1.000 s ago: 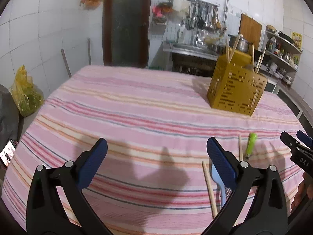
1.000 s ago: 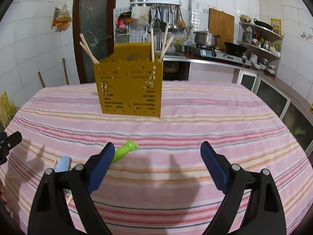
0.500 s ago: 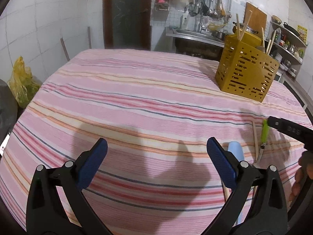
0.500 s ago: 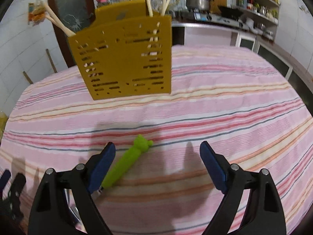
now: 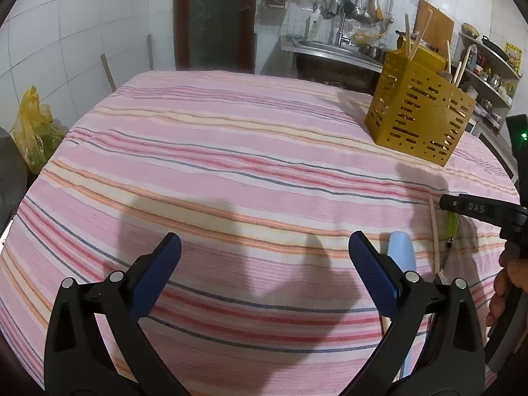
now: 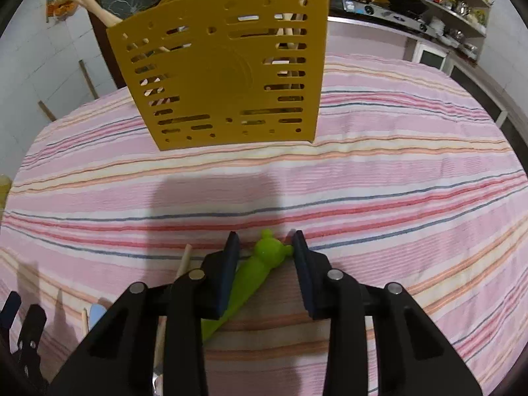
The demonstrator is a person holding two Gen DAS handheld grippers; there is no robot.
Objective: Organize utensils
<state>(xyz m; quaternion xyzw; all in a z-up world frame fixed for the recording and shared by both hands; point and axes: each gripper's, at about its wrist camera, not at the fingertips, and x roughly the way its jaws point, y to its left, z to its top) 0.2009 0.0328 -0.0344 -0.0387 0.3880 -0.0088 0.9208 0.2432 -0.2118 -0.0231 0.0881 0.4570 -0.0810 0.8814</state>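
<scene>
Nearest the right wrist camera, the jaws of the right gripper are being closed around the green bear-headed handle of a utensil lying on the striped tablecloth. The handle is being straddled at its head end; the right pad appears to be touching the bear's ear, while a gap is still being left on the other side, so no firm hold is being shown.

The handle is lying askew to the jaws, and this is judged the main risk: as the pads are being brought together, the rounded head could be squeezed out forward, or the utensil could be spun on the cloth. Because it is being taken so near one end, it may be left hanging tail-heavy and be swung once lifted. A wooden chopstick lying just beside the left finger could be nudged or pinched along with it.

The left gripper is being held wide open over bare cloth, with nothing between its pads. A pale blue handle is lying just beside its right finger.

Farther off, the yellow slotted holder is standing upright with chopsticks in it.

On the right gripper's finger, seen from the left wrist, white lettering resembling "DAS" is being shown; nothing else is legible.
</scene>
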